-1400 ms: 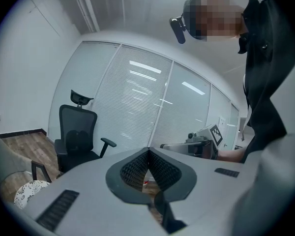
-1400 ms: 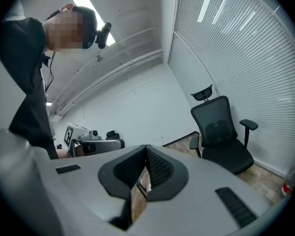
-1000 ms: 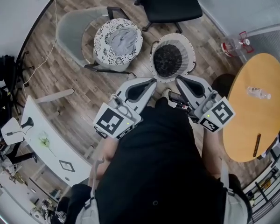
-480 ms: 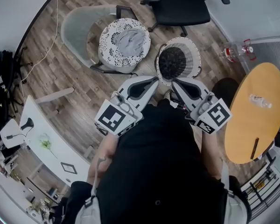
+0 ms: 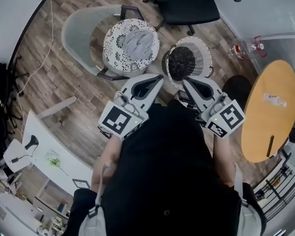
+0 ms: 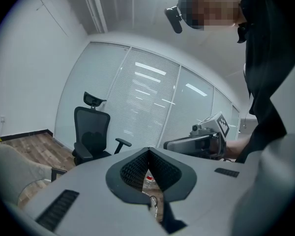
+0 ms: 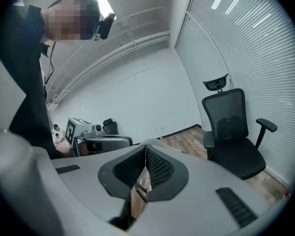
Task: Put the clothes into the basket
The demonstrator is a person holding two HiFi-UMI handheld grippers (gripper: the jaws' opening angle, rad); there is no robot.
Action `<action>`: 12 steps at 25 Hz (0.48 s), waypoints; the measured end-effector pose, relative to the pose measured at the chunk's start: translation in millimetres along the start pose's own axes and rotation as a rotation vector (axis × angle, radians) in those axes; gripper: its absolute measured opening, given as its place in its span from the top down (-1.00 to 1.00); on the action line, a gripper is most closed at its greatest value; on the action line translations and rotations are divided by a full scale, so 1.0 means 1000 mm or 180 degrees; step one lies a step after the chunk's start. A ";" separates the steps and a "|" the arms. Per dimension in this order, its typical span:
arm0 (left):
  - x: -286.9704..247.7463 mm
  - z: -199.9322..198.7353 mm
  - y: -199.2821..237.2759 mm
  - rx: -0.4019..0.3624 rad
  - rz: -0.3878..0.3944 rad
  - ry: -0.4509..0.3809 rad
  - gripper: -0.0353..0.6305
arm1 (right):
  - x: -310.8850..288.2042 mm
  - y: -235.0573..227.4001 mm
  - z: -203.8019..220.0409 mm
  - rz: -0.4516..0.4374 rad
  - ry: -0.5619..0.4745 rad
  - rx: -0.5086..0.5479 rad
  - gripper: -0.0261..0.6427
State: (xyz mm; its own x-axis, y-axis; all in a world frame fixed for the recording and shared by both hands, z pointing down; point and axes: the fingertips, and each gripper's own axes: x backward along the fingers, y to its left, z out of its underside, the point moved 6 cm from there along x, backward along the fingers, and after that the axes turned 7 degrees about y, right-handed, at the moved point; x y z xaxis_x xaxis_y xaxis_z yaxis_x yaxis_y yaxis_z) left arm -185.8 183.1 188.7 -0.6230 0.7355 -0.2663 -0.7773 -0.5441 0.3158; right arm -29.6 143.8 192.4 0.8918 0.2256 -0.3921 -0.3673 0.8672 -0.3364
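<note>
Wood floor [image 5: 64,82] takes up most of what I see, with the black office chair [image 5: 187,4] parked by its far edge and a round tabletop [image 5: 265,127] off to my right. Neither of those looks involved in the job.

The grey chair [image 5: 81,31] is the one that matters. A patterned basket [image 5: 113,36] sits on its seat, as far as I can tell, and the grey clothes [image 5: 136,42] are heaped inside it. Being up on a seat probably saves me a deep bend when I go for them. Just beside it, down on the floor, is a second basket [image 5: 202,58] with a dark bottom and nothing in it that I can make out. My guess is that's where the clothes are meant to go, so nothing has been transferred yet.

My left gripper [image 5: 160,76] and right gripper [image 5: 185,80] are out in front of me, side by side, noses aimed at the gap between the two baskets. Both pairs of jaws are pressed together with nothing in them. They'll need to spread before I reach into the pile.

There's a small bottle [image 5: 274,99] near the tabletop's far edge, well apart from everything.
</note>
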 end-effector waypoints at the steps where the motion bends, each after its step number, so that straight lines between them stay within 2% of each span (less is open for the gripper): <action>1: 0.002 0.003 0.006 -0.0011 0.0012 0.0024 0.86 | -0.001 -0.001 0.000 0.0054 -0.0004 -0.0030 0.87; 7: 0.013 0.024 0.037 -0.0237 0.0172 0.0265 0.86 | -0.011 0.000 0.003 0.0353 -0.0036 -0.0260 0.87; 12: 0.016 0.038 0.061 -0.0108 0.0227 0.0346 0.86 | -0.022 0.008 0.006 0.0436 -0.0034 -0.0360 0.87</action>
State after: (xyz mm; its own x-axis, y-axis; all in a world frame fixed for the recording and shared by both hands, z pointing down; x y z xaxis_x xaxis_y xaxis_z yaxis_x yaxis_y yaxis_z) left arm -239.8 177.3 238.6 -0.6812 0.6473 -0.3421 -0.7320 -0.6081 0.3071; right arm -51.1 148.5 203.3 0.8340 0.3434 -0.4319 -0.5123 0.7726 -0.3750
